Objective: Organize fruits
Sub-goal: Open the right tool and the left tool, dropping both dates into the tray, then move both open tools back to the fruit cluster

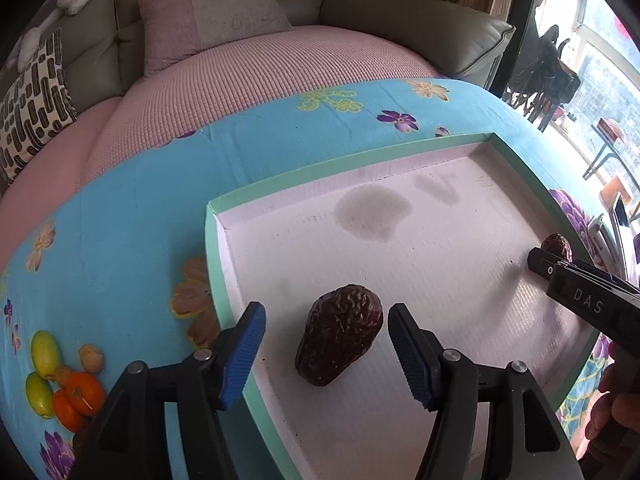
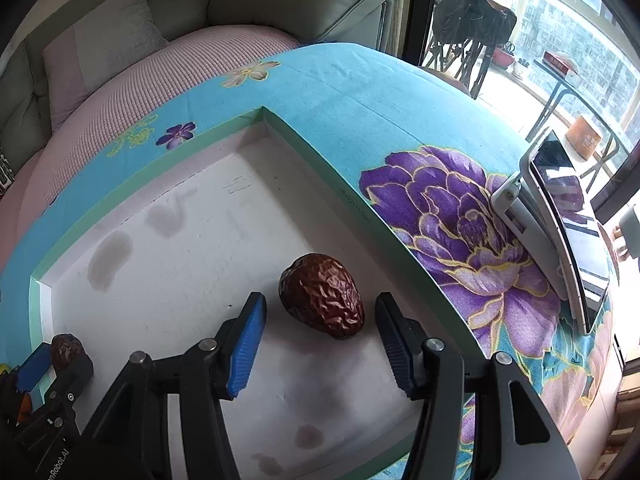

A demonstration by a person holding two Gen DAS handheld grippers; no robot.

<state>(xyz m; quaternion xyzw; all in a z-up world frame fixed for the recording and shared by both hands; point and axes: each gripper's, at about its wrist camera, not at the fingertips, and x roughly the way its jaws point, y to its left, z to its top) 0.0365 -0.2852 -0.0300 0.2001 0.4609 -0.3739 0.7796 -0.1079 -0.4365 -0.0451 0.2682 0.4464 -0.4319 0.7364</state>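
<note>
Both tongs hang spread over the tray (image 1: 224, 216), pinching nothing: your left gripper (image 1: 326, 354) straddles one wrinkled red date (image 1: 338, 334) lying loose on the white floor, pads clear of it on either side, and your right gripper (image 2: 320, 346) does the same over a second date (image 2: 322, 296) at about 12 o'clock from its fingertips. That reads as two fruits set down in the tray, one near its left wall, one near its right, kept apart so each stays easy to grab. Two dates are in the tray; on the floral cloth (image 1: 120, 208) at 8 o'clock wait two oranges (image 1: 76, 400), two green fruits (image 1: 45, 354) and one small tan piece (image 1: 91, 358)
</note>
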